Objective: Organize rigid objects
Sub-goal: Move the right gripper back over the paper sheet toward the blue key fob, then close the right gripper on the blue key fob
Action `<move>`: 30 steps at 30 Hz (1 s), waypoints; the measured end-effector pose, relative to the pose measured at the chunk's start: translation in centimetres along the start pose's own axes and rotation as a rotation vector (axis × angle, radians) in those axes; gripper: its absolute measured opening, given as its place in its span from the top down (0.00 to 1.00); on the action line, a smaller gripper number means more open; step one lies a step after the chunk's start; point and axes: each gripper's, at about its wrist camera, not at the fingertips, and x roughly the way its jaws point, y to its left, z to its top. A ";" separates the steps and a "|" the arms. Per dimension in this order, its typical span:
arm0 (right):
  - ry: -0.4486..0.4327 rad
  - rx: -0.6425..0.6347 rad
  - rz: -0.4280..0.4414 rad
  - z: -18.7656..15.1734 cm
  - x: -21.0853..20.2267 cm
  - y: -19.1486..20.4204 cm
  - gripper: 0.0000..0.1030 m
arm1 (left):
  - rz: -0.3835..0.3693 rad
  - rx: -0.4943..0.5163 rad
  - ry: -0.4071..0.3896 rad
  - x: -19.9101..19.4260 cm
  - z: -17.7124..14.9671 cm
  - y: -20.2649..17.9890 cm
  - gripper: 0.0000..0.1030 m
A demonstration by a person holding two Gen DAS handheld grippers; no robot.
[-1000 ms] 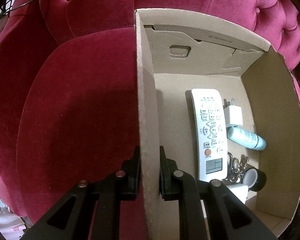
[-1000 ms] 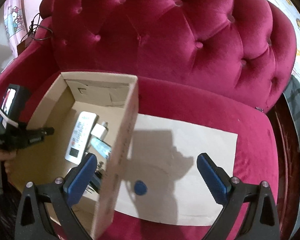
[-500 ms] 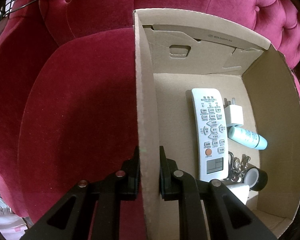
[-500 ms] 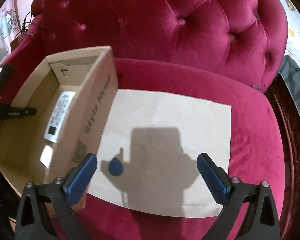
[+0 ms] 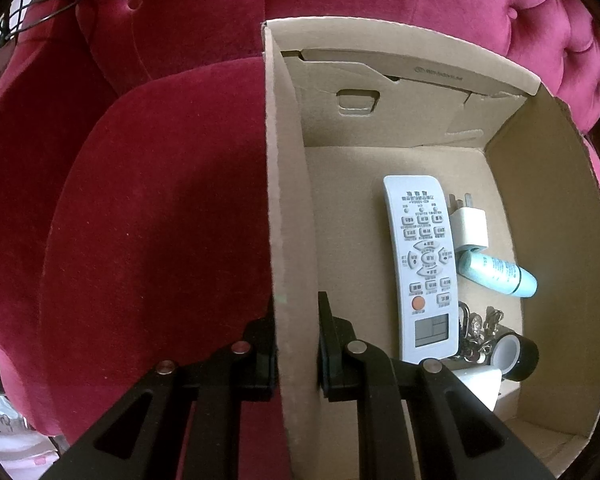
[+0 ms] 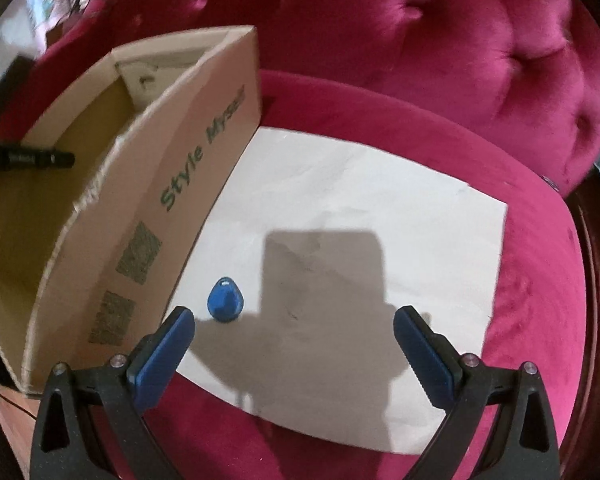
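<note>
The small blue teardrop-shaped plastic key fob (image 6: pixel 225 299) lies flat on the white sheet of paper (image 6: pixel 340 208) spread over the crimson velvet sofa seat (image 6: pixel 540 280). It sits just beside the outer wall of the brown cardboard box (image 6: pixel 172 184), near the paper's front edge. Its long axis runs roughly away from the camera, narrow holed end farther off, rounded end nearer.

From the right hand-held gripper (image 6: pixel 294 328) the fob lies ahead and to the left, close to the left blue pad and off the midline between the fingertips. This gripper is the nearer one by a clear margin. Its jaws stand wide apart, holding and touching nothing. Judgement: a small shift to the left is needed to centre the fob before closing, and the box wall leaves little room for the left finger.

The left hand-held gripper (image 5: pixel 296 340) is clamped on the near side wall of the box, one finger outside, one inside, steadying it. Inside the box lie a white remote control (image 5: pixel 422 264), a white plug adapter (image 5: pixel 470 228), a pale blue tube (image 5: pixel 498 272), a bunch of keys (image 5: pixel 478 328) and a black tape roll (image 5: pixel 516 354).
</note>
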 end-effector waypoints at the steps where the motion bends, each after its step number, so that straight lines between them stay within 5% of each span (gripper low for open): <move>1: 0.010 -0.021 0.011 0.1 0.6 0.2 0.01 | 0.002 0.001 0.000 0.1 0.1 0.0 0.84; 23: 0.097 -0.279 0.080 0.2 5.6 2.8 0.09 | -0.010 -0.007 0.006 0.2 0.0 0.2 0.84; 28: 0.087 -0.273 0.074 0.0 5.1 3.1 0.20 | -0.010 -0.006 0.007 0.2 0.1 0.4 0.84; 30: 0.084 -0.283 0.082 -0.3 4.8 3.3 0.35 | -0.012 -0.005 0.008 0.2 0.2 0.5 0.84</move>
